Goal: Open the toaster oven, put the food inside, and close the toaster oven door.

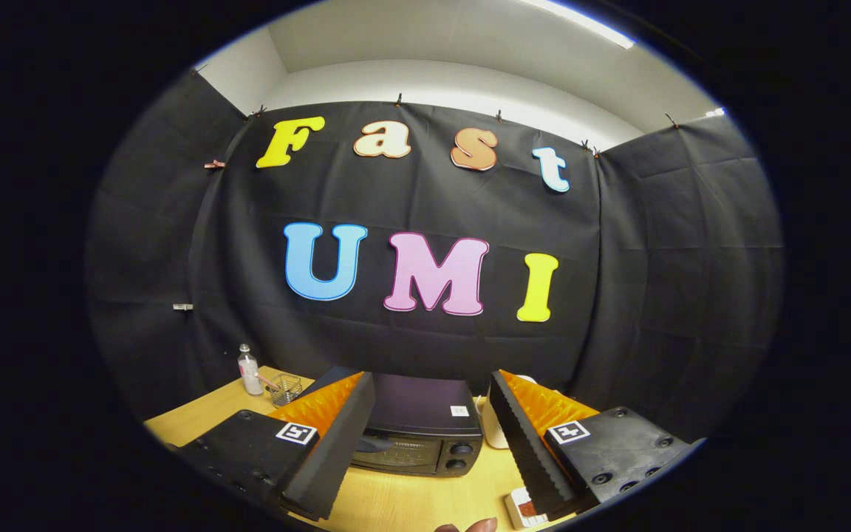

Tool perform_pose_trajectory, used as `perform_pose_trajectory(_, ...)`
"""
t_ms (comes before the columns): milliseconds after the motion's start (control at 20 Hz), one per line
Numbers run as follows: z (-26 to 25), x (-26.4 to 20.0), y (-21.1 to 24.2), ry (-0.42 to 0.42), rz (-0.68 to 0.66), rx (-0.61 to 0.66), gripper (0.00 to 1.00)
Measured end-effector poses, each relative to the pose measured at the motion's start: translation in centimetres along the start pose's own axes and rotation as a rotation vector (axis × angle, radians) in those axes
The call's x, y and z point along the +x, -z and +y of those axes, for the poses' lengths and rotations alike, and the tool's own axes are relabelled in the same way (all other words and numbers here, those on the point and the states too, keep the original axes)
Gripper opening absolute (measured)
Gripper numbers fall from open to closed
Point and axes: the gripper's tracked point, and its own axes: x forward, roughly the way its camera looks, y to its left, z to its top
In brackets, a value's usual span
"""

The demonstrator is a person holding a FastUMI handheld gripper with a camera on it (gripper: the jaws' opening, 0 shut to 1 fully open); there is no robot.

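1. The hand-held gripper (425,443) was spread wide, its two fingers (337,443) well apart and pressing on nothing.
2. The oven (418,432) sat on the tabletop (396,502) ahead of the fingers, seen in the gap between them, with its door shut and two knobs (459,456) at its right front.
3. The left finger overlapped the oven's left front edge in view; whether they touched could not be told.
4. Bare tabletop lay between the fingertips and the oven's front, giving open room before the door.
5. A white object (493,432) stood just right of the oven, partly hidden by the right finger.
6. Food on a small white tray (520,510) lay near the tabletop's near edge, beside the right fingertip.
7. A fingertip of a person's hand (470,526) showed at the near edge, just left of the tray.
8. A bottle (250,371) and a wire basket (286,389) stood near the far left edge, well apart from the oven.
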Motion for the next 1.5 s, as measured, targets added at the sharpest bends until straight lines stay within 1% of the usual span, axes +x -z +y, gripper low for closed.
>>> perform_pose_trajectory(300,4.6,4.6,3.8,-0.049,0.038,0.048,0.97)
perform_pose_trajectory(450,6.3,6.8,6.0,-0.053,0.063,0.064,0.97)
perform_pose_trajectory(700,7.5,9.5,10.3,-0.042,0.125,0.037,0.97)
perform_pose_trajectory(950,9.0,11.0,15.6,-0.035,0.231,0.058,0.97)
perform_pose_trajectory(1100,10.0,11.2,17.7,-0.042,0.275,0.038,0.98)
perform_pose_trajectory(1200,10.0,11.5,18.7,-0.036,0.303,0.038,0.98)
perform_pose_trajectory(1350,9.4,12.0,19.1,-0.005,0.323,0.075,0.98)
perform_pose_trajectory(1500,9.0,12.0,19.1,0.010,0.317,0.073,0.98)
